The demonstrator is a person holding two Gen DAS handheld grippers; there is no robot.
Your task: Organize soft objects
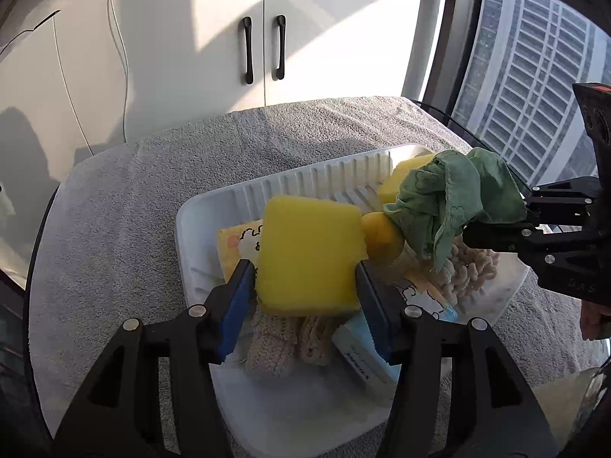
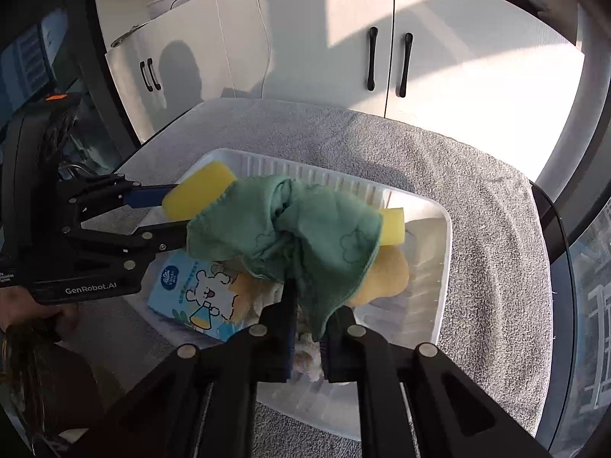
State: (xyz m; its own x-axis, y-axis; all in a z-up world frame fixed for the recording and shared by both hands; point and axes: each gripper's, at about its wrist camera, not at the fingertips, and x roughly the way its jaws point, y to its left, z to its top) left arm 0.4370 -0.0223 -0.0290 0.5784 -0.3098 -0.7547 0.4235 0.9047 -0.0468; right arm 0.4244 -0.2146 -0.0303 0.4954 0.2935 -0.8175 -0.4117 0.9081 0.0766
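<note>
Left jaws pinch a yellow sponge (image 1: 309, 255), right jaws pinch a green cloth (image 2: 290, 236), both above the white tray (image 2: 439, 267).

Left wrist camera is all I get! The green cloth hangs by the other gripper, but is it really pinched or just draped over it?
Observer: Pinched. In the right wrist view, the lower tail of the green cloth sits between the two fingers of the right gripper.
Child: Does my gripper have a name on it?
Observer: Yes, the left gripper has GenRobot.AI printed in white on the side of its body.
Child: What's drawn on the blue packet?
Observer: The blue packet shows a white cartoon bear, holding what looks like a flask.
</note>
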